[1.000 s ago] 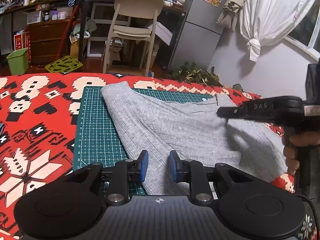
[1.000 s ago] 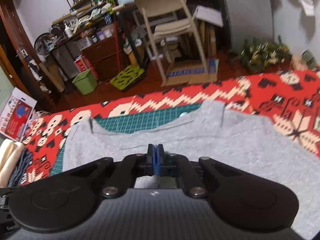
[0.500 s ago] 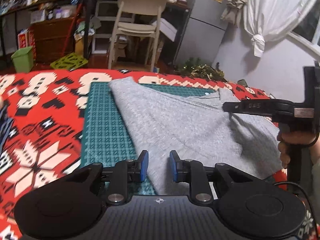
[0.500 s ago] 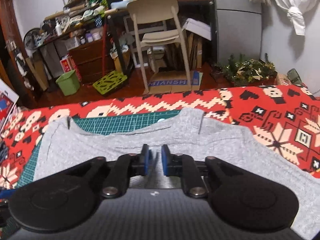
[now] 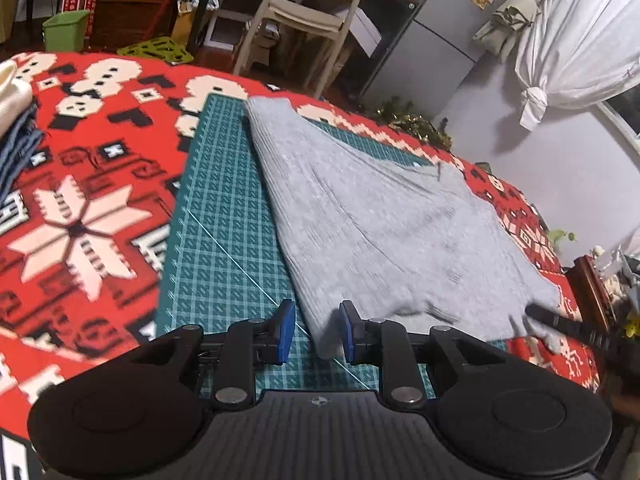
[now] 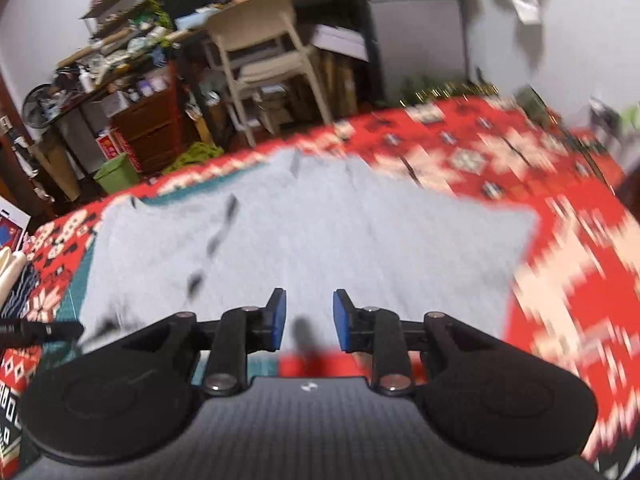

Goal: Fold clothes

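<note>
A: What sits nearest in the left wrist view?

B: The left claw (image 5: 311,331), its blue pads spread apart with nothing pinched. The near corner of the grey garment (image 5: 384,236) lies in the gap between them, over the green cutting mat (image 5: 224,240).

A: And the right claw?

B: The right claw (image 6: 307,320) is also spread wide and holds nothing. It hovers at the near hem of the garment (image 6: 320,240); that view is smeared by motion, so whether the pads touch the cloth cannot be told.

A: Where does the garment lie?

B: Flat across the mat and the red patterned blanket (image 5: 84,184), one edge running along the mat away from the left claw, the rest spreading toward the right. The right claw's black tip (image 5: 560,322) shows at the garment's right corner.

A: Anything further off?

B: Folded dark-blue and cream cloth (image 5: 16,128) at the blanket's left edge. Beyond the blanket stand a cream chair (image 5: 316,8), a green bin (image 5: 64,28), a grey fridge (image 5: 436,32) and a knotted white curtain (image 5: 560,56).
</note>
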### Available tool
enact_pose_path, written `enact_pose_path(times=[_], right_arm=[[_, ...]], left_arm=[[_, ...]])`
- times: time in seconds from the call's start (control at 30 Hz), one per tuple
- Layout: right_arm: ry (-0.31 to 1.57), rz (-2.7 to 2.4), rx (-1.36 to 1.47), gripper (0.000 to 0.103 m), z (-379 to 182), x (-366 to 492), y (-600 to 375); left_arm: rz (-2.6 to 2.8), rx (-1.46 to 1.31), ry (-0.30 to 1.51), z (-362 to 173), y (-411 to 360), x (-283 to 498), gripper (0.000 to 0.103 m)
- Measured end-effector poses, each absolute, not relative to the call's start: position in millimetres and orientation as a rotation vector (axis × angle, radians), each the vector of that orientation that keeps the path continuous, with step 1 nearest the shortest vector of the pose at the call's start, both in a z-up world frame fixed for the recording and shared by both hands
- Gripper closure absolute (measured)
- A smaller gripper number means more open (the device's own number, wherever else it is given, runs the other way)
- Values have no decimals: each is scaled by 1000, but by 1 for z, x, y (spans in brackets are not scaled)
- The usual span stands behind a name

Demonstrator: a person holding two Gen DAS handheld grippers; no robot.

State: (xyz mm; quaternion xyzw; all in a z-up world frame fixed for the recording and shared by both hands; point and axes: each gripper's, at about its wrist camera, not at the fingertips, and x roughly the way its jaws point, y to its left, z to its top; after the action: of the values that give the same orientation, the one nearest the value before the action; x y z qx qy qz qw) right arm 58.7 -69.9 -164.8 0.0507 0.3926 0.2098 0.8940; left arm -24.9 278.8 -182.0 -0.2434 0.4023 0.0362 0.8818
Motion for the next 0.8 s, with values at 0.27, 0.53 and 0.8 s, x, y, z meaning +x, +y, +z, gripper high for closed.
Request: enact_pose_path(times=[0.27,0.53,0.8], right_arm=[[812,382,109,75,-170,47,-79],[800,300,161,74,-161,53,-99],[804,364,172,73,-156,52,-87]], left_arm=[[97,-429,863,-181,264,-20,94],[107,-473,872,-181,267,-18,95],[104,-502,890,-180,270,-17,94]])
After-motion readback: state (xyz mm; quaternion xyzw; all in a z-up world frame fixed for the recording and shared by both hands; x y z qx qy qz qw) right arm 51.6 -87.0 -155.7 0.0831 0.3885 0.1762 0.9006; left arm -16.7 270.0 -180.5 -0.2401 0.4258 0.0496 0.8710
